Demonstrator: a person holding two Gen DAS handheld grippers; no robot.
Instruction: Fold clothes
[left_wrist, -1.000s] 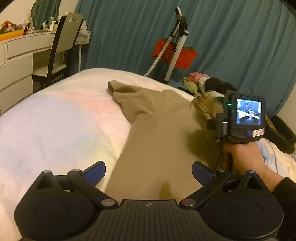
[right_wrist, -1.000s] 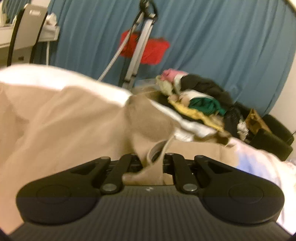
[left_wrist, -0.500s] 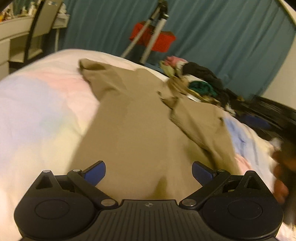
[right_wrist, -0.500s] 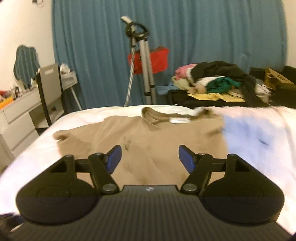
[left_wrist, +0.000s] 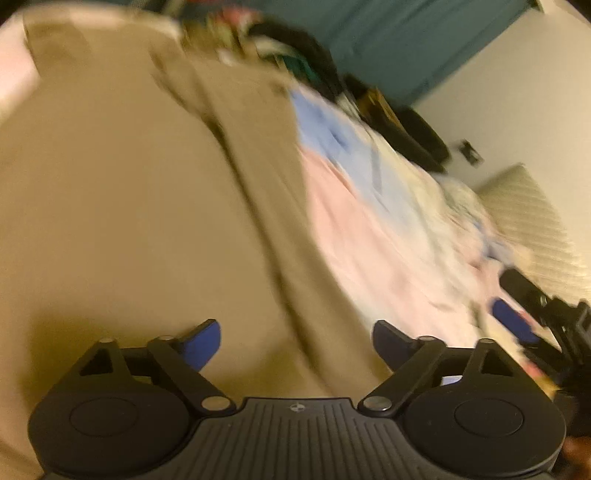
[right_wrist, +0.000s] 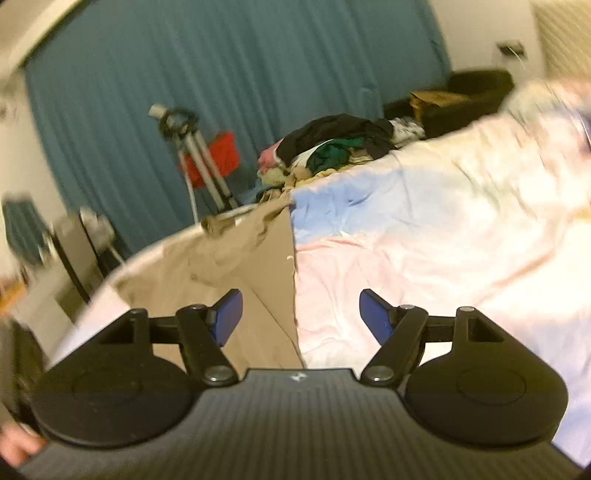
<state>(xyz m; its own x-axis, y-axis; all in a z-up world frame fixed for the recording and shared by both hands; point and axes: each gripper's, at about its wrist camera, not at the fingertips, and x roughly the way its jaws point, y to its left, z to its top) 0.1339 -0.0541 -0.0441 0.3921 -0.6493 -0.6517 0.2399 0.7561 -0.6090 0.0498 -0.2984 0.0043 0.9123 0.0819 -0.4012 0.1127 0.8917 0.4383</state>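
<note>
A tan garment (left_wrist: 140, 206) lies spread on the bed, with a fold running along its right side. It also shows in the right wrist view (right_wrist: 255, 266), its straight right edge against the bedding. My left gripper (left_wrist: 295, 339) is open and empty, low over the garment near its right edge. My right gripper (right_wrist: 301, 314) is open and empty, above the garment's right edge. The right gripper also shows blurred at the right edge of the left wrist view (left_wrist: 532, 321).
The bed (right_wrist: 424, 229) has a pastel pink, blue and white cover. A pile of mixed clothes (right_wrist: 332, 147) lies at its far end. A tripod with a red bag (right_wrist: 199, 158) stands before the teal curtain (right_wrist: 221, 74). A chair (right_wrist: 77, 240) stands at the left.
My right gripper let go of the garment and opened, then drew back and swung right. My left gripper swung right and down toward the garment. Both views are motion-blurred.
</note>
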